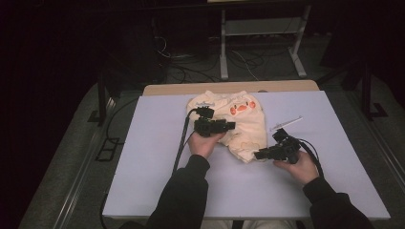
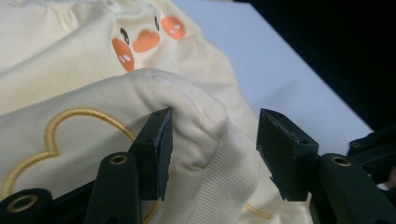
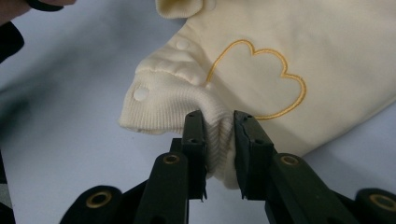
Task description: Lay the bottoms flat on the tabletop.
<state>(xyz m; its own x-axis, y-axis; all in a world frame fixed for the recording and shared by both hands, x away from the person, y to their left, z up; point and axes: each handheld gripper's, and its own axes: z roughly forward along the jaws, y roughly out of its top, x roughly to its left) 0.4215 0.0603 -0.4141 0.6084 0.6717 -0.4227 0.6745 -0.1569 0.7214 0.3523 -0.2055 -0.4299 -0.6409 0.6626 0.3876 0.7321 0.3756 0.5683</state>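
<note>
A cream baby garment [image 1: 244,119] with orange duck-face patches and a gold embroidered outline lies on the pale lavender table [image 1: 143,167]. My left gripper [image 1: 232,125] rests over its middle. In the left gripper view a rolled fold of the garment [image 2: 196,107] sits between the jaws of my left gripper [image 2: 212,149]; one pad touches it, the other stands apart, so it is open. My right gripper [image 1: 258,154] is at the garment's near corner. The right gripper view shows my right gripper [image 3: 219,140] shut on the ribbed cuff [image 3: 163,109], which bunches between the pads.
A thin white stick-like object [image 1: 285,123] lies on the table right of the garment. Beyond the far table edge stand a metal frame [image 1: 224,47] and loose cables on the floor. The other gripper's black body [image 2: 373,144] shows at the left gripper view's right edge.
</note>
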